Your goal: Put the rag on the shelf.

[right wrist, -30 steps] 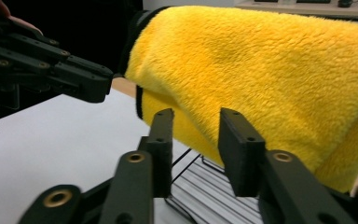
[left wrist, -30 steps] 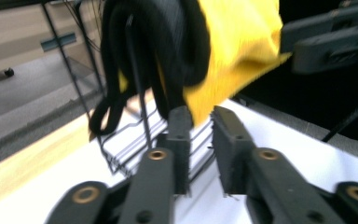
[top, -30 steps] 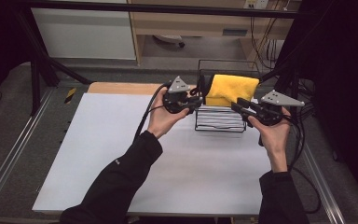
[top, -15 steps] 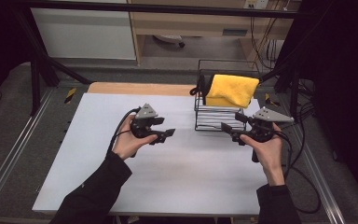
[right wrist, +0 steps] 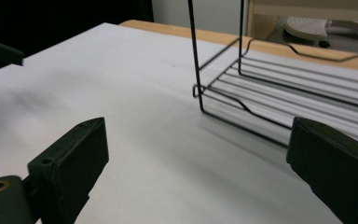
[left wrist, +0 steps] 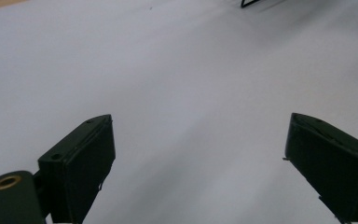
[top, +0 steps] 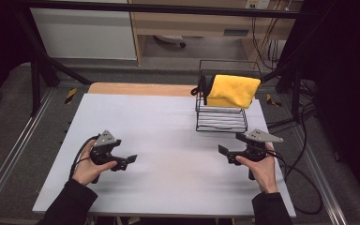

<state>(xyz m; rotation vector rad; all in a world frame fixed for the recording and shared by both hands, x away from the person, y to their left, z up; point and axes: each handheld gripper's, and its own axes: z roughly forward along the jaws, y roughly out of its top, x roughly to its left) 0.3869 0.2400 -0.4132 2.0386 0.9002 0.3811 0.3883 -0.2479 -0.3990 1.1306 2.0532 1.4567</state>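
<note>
My left gripper (top: 130, 159) is held low over the bare white table top (top: 168, 140), its two black jaws spread wide with nothing between them, and my right gripper (top: 224, 151) is the same: jaws far apart, empty, standing just in front of the black wire rack (top: 221, 120). The folded yellow microfibre cloth (top: 232, 90) lies draped over the upper rail of this rack, at the far right part of the table, well apart from both my grippers. I judge the cloth to be light and very soft; it will bend and hang down as soon as I lift it, it is not fragile, and its fluffy surface should not slip between the pads. The best place to take it is, I think, the thick folded edge on top of the rail, pinched through all layers, so that it does not unfold. The rack itself looks stiff but light, so it may slide or tip if the cloth catches on a wire. I count one cloth, one rack, and two grippers; something small and dark hangs at the left side of the cloth, which I cannot identify.
</note>
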